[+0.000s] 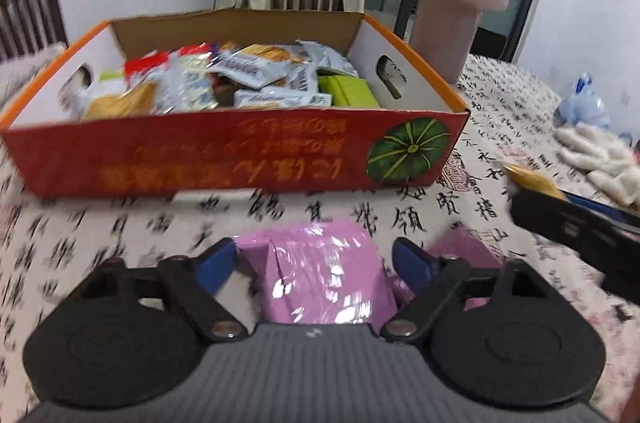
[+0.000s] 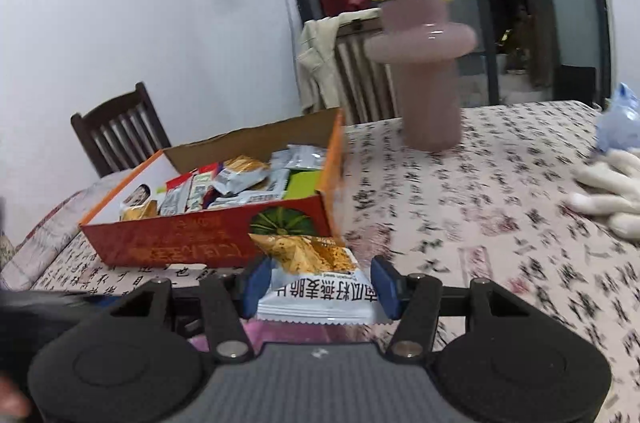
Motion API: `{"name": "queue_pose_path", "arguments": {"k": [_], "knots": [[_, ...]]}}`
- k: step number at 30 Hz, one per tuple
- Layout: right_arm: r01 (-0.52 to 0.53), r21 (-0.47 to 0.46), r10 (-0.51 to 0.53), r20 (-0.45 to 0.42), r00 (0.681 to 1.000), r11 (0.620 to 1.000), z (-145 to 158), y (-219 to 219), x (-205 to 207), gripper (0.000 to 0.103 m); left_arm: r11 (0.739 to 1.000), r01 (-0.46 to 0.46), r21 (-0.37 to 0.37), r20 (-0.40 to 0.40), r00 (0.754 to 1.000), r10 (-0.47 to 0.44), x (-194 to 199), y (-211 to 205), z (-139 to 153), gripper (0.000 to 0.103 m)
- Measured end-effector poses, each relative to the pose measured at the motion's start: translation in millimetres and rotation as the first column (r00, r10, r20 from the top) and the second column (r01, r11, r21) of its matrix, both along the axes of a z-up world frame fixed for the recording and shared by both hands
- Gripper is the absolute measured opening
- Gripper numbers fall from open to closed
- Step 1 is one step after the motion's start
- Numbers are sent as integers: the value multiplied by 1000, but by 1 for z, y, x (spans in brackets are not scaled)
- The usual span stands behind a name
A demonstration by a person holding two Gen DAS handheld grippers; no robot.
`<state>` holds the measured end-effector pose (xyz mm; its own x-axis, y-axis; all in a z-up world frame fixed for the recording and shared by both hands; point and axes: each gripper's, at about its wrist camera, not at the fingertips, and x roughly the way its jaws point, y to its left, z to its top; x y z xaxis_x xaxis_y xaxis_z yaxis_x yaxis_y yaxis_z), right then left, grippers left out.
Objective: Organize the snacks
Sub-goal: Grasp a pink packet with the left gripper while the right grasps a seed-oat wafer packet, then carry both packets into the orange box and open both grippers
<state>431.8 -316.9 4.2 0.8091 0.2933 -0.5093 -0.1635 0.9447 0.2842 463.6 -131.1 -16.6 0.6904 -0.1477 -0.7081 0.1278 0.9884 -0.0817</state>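
The left gripper [image 1: 314,263] clasped a glossy pink plastic snack pouch [image 1: 324,275], and the right gripper [image 2: 318,283] pinched a white-and-orange crinkly foil snack packet [image 2: 312,279] across its middle. Both looked light, soft and slippery, best gripped mid-body. Each hovered just before the orange cardboard box [image 1: 224,159], already heaped with wrapped snacks [image 1: 224,79].

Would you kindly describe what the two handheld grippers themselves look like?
Both look alike. The left gripper and right gripper each have blue fingers on black linkage arms with silver pivot pins, two round black discs, and a ribbed grey body between them. No cables or sleeves show.
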Motion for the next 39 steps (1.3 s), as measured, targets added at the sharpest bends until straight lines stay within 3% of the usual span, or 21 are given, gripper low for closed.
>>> {"name": "queue_pose_path", "arguments": {"k": [5, 7, 8, 15, 20, 23, 25, 33, 39], "knots": [[12, 24, -12, 18, 1000, 1000, -5, -12, -10, 55, 996, 21, 86, 46, 999, -25, -13, -7, -3, 79], [10, 40, -10, 20, 1000, 999, -7, -17, -12, 55, 994, 43, 98, 46, 998, -48, -19, -7, -3, 71], [7, 46, -7, 16, 1000, 999, -9, -18, -11, 55, 993, 55, 101, 51, 997, -60, -22, -8, -2, 62], [-10, 27, 9, 39, 999, 1000, -7, -15, -19, 55, 993, 73, 95, 95, 992, -82, -49, -4, 16, 60], [-36, 2, 36, 35, 999, 999, -11, -6, -20, 55, 999, 31, 31, 167, 985, -36, -101, 35, 47, 60], [-73, 69, 70, 35, 997, 995, -7, -4, -23, 55, 1000, 6, 19, 197, 980, -9, -129, 57, 61, 60], [-85, 58, 82, 48, 995, 995, 1, 4, -29, 55, 1000, -9, 11, 218, 976, 6, -150, 71, 67, 60], [-169, 16, 166, 105, 980, 986, 31, 34, -100, 55, 998, -45, -51, 259, 964, 57, -214, 115, 74, 61], [-204, -71, 213, 145, 966, 976, 39, 53, -172, 55, 995, -60, -76, 271, 959, 78, -252, 141, 70, 61]]}}
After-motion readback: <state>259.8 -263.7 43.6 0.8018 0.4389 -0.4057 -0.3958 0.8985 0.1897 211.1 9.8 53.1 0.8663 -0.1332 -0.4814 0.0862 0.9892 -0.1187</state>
